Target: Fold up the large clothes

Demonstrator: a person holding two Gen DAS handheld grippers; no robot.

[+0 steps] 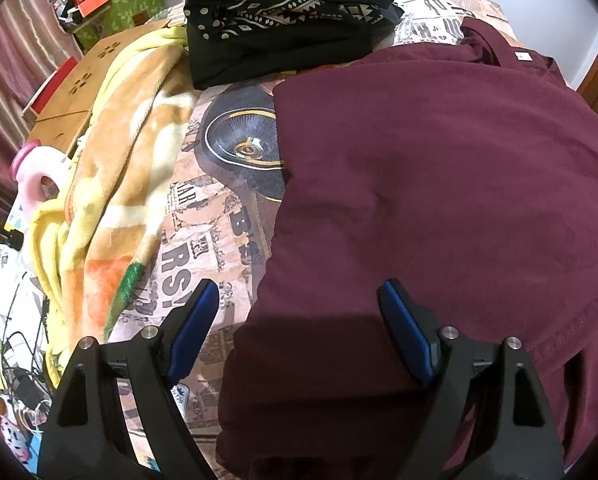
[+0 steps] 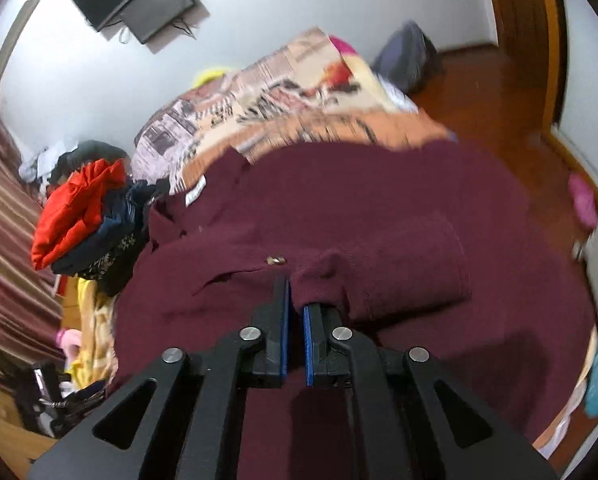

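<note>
The maroon shirt (image 1: 439,184) lies spread over the bed (image 1: 219,224), covering most of its near side; a stack of folded dark clothes (image 1: 283,20) sits beyond it and a yellow-orange blanket (image 1: 119,168) lies just beside it. The right gripper (image 2: 295,300) has its jaws nearly closed on a bunched bit of the shirt's cloth, seemingly near a sleeve or placket with a pale button (image 2: 275,259) close by, though motion blur in that view makes the exact part hard to name; the left gripper (image 1: 299,320) hangs with its jaws wide apart above the shirt's near left edge, holding nothing. This looks like an early fold, one side being drawn across the body; the next move likely calls for the left gripper to pinch the hem so both corners travel together. The bedcover shows newsprint-style lettering, with "RS" legible; the white neck label (image 1: 522,56) is too small to read.
</note>
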